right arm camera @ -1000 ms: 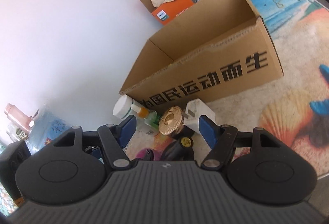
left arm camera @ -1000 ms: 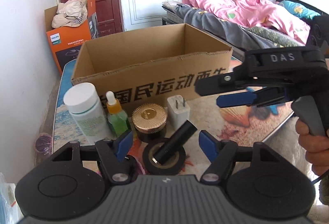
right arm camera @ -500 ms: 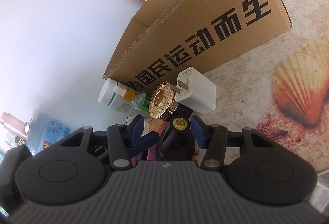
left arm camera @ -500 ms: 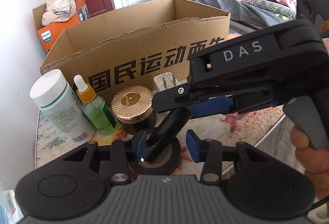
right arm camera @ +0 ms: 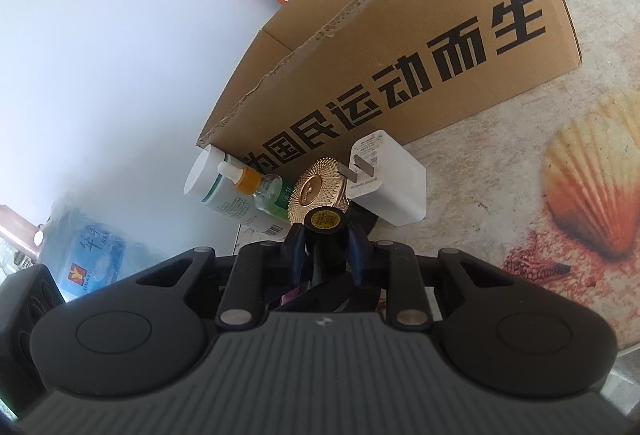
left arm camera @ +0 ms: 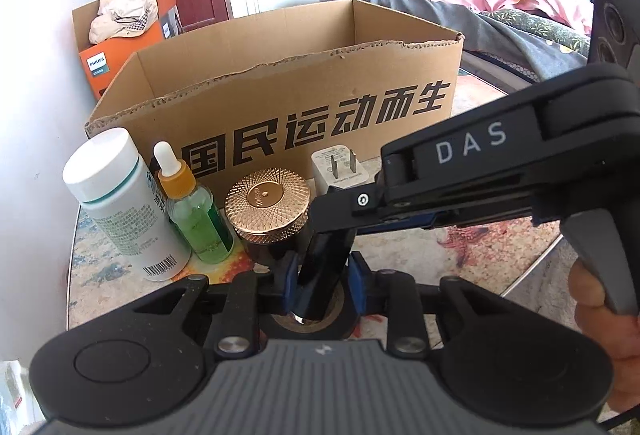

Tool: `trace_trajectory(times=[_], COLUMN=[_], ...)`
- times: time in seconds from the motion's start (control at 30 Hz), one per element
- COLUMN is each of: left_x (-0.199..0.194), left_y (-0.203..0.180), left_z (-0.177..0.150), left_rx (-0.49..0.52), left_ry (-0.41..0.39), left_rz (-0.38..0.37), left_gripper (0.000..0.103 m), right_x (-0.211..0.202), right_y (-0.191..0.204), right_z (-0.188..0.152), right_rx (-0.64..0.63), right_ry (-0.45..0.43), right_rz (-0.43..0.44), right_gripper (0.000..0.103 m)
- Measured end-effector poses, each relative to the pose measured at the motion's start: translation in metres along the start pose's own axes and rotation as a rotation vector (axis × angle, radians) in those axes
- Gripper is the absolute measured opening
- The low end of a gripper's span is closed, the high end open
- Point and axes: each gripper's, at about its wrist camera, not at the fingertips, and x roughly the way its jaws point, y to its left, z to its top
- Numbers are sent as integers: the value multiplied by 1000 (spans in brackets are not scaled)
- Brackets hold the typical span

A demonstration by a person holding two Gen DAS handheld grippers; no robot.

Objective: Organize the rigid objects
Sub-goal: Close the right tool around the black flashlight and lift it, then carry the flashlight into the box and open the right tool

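Cardboard box reads 国民运动而生; right gripper marked DAS.

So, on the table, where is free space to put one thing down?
Free: the shell-printed tabletop right of the white charger, in front of the cardboard box. Crowded: the left end, where white bottle, dropper bottle and gold-lidded jar stand close together.

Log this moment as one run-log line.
left gripper: shut on black cylinder lower end | right gripper: shut on its upper end | tape roll: beneath | cardboard box: open behind
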Motion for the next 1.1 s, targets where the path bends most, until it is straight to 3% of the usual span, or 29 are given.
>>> trace_trajectory(times=[0.37, 0.7, 0.9, 1.1], left_x=[-52, -98, -82, -23], left_y=[1, 35, 62, 101], left_z=[15, 82, 134, 167], left_rx=[10, -23, -42, -108], left_ry=[-135, -277, -256, -104], left_rz=[10, 43, 46, 19], left_gripper=[23, 23, 23, 23], right_x=[-32, -53, -31, 36], right_y=[56, 117, 135, 117], right_z=[7, 70, 131, 185], right_rx=[-194, -366, -388, -307], right_ry=[-93, -174, -144, 6], right_rz=[5, 105, 119, 87], right_gripper=[21, 21, 21, 21])
